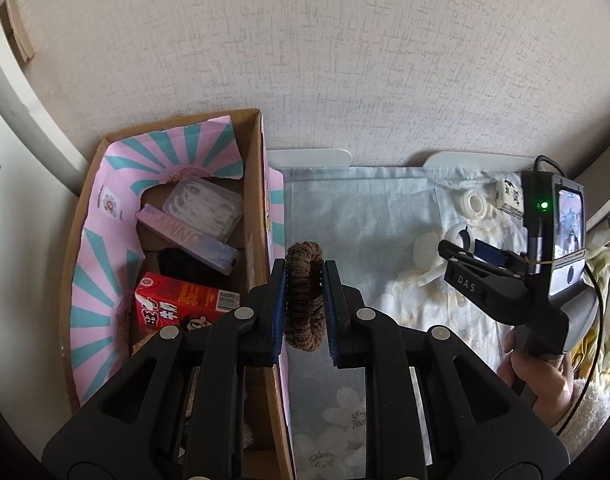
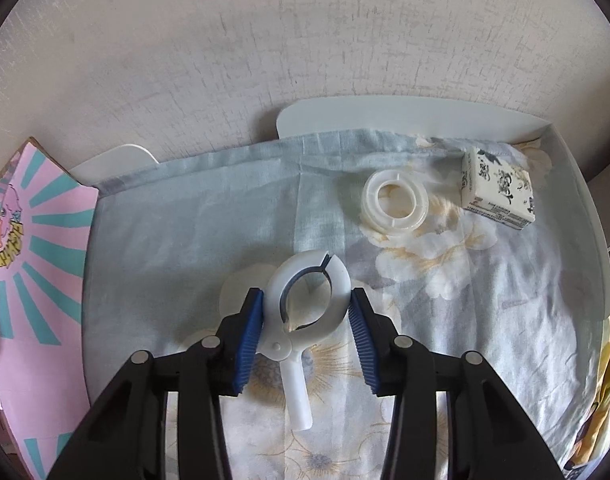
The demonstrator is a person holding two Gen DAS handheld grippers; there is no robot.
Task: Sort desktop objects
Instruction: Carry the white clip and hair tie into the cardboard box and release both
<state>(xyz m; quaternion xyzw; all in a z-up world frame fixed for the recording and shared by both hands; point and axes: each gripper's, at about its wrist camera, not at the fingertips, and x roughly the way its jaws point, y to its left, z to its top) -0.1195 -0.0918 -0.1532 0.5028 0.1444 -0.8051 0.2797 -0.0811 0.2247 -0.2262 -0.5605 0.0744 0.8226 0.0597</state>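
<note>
Left gripper (image 1: pixel 305 300) has its jaws clamped on a brown fuzzy fabric hair scrunchie (image 1: pixel 304 295), held above the right wall of an open cardboard box (image 1: pixel 261 200) w/ pink-teal paper lining, which already holds a red milk carton (image 1: pixel 181 308), a clear plastic floss-pick case (image 1: pixel 203 208) & a lilac tube. Right gripper (image 2: pixel 305 312) sits low over the floral blue cloth (image 2: pixel 185 232) on the counter, jaws narrowed around a white plastic ring-shaped clamp (image 2: pixel 309 300), left pad touching; right pad contact unclear. Beyond it, nothing in the way: a white tape spool (image 2: pixel 395 204) & a small black-and-white printed carton (image 2: pixel 499 190) lie near the wall.
</note>
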